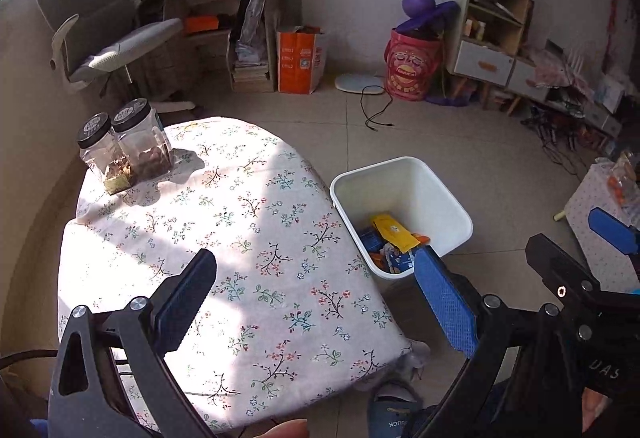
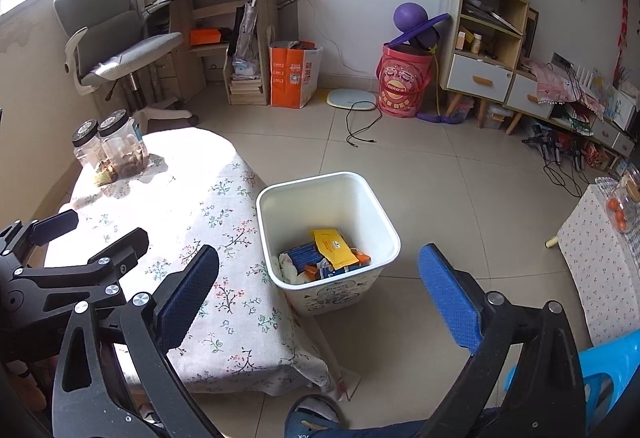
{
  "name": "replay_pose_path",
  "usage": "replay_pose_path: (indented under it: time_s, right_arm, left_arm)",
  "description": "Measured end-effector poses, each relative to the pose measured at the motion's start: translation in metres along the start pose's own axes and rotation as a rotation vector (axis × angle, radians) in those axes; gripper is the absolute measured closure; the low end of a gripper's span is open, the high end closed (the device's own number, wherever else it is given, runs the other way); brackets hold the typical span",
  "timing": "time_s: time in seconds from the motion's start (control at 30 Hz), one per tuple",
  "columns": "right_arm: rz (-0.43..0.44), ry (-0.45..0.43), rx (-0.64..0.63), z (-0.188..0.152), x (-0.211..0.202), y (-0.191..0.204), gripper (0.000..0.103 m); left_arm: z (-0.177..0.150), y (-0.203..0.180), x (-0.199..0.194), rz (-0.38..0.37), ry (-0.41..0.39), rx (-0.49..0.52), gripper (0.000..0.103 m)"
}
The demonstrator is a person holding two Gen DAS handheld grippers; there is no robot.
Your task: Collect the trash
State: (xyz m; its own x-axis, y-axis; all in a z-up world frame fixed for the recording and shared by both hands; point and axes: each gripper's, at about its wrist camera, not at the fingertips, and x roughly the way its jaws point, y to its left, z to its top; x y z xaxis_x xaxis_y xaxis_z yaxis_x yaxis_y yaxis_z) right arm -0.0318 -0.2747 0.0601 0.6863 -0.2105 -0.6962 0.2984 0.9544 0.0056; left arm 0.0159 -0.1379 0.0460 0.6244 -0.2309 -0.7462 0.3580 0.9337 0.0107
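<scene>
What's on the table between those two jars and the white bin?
Nothing. From the two jars to the white bin on the floor beside the table, only bare flowered tablecloth shows. The left wrist view shows it best.

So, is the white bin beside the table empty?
No, the white bin holds wrappers, among them a yellow packet and a blue one.

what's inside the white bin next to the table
The white bin holds a yellow packet lying on blue wrappers, with an orange scrap and white crumpled paper. Whatever lies beneath that pile, and the bin's floor, is covered.
</scene>
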Motion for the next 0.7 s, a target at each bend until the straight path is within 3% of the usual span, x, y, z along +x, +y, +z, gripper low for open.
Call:
replay_pose_path:
  time_s: [0.7]
  right_arm:
    - [-0.006,0.014,-0.008,0.0011,0.0041,-0.0006,0.007]
  left_arm:
    - [-0.0014,0.0054,0.0049,0.002,0.008,-0.006,0.007]
